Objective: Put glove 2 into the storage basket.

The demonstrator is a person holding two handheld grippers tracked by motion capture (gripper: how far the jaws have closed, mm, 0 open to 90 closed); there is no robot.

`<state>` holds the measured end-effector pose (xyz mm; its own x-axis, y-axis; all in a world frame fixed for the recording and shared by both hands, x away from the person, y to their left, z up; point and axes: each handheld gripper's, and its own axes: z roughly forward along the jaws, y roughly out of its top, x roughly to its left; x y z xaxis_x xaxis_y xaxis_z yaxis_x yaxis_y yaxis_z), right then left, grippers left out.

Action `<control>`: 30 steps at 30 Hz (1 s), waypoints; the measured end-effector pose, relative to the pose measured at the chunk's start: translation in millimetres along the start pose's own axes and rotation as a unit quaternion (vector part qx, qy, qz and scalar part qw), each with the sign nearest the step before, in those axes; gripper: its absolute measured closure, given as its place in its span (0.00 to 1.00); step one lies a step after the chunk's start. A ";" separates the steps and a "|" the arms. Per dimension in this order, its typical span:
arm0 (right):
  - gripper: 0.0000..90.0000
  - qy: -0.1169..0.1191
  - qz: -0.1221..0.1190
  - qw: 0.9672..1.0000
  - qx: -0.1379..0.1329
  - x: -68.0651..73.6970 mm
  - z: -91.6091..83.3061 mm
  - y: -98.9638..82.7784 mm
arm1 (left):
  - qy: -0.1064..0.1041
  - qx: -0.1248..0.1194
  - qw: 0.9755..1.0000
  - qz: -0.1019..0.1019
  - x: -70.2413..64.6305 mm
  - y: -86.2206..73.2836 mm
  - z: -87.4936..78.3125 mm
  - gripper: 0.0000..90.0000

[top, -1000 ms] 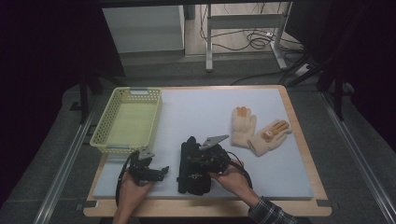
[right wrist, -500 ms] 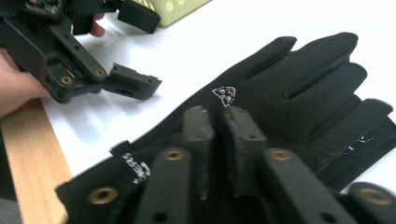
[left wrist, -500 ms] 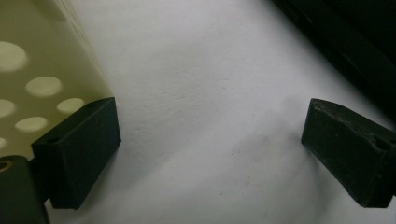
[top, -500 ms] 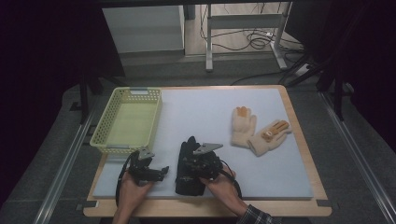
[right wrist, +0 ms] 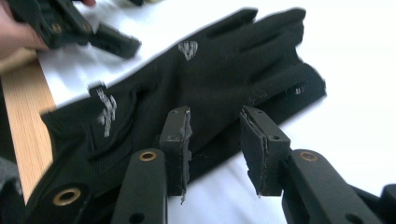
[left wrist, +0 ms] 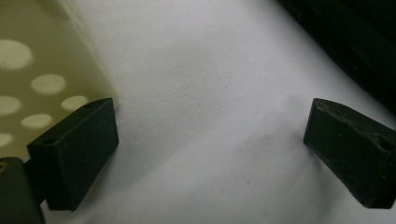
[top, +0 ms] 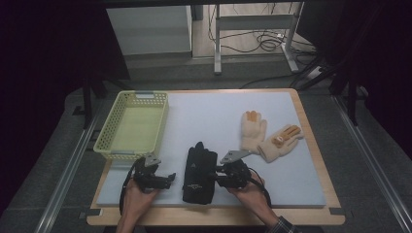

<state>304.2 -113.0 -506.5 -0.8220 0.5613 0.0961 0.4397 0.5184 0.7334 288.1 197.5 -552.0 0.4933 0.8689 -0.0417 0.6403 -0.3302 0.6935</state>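
A black glove (top: 199, 172) lies flat on the white mat near the front edge, fingers pointing away from me. My right gripper (top: 219, 177) sits at its right edge. In the right gripper view the right gripper (right wrist: 215, 126) hangs just over the edge of the glove (right wrist: 196, 79). Its jaws have just been opening and the pads press on nothing. My left gripper (top: 164, 178) rests left of the glove, its jaws wide apart over bare mat (left wrist: 210, 121). Two tan gloves (top: 253, 130) (top: 280, 141) lie at the right.
A yellow perforated basket (top: 108, 141) stands at the mat's left; its wall (left wrist: 42, 56) is close beside my left gripper's jaw. The wooden table edge (right wrist: 25, 116) runs just in front of the black glove. Dark frames and cables lie beyond the table.
The right gripper has slid from on top of the black glove to its right edge, nearer the front, and its jaws have parted. The left gripper has stayed put.
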 end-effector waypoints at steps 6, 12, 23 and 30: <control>0.71 0.005 -0.002 1.000 -0.005 -3.9 -10.8 -15.5 | 0.003 0.005 1.000 -0.008 8.5 -8.6 -7.2 0.00; 0.86 0.026 -0.019 0.999 0.008 4.2 -5.0 -30.3 | -0.002 0.000 1.000 -0.003 10.4 -10.6 -7.3 0.00; 0.93 0.043 -0.044 0.998 0.009 21.3 19.6 -26.3 | -0.014 -0.005 1.000 0.006 23.6 -15.1 -12.9 0.05; 0.93 0.040 -0.047 0.998 0.006 29.8 37.3 -13.3 | -0.017 -0.004 1.000 0.007 25.7 -16.2 -13.6 0.06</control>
<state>287.3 -79.0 -538.5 -0.8861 0.4564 0.0808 0.3629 0.5748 0.7334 282.4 230.2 -554.5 0.5223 0.8509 -0.0561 0.6285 -0.3396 0.6997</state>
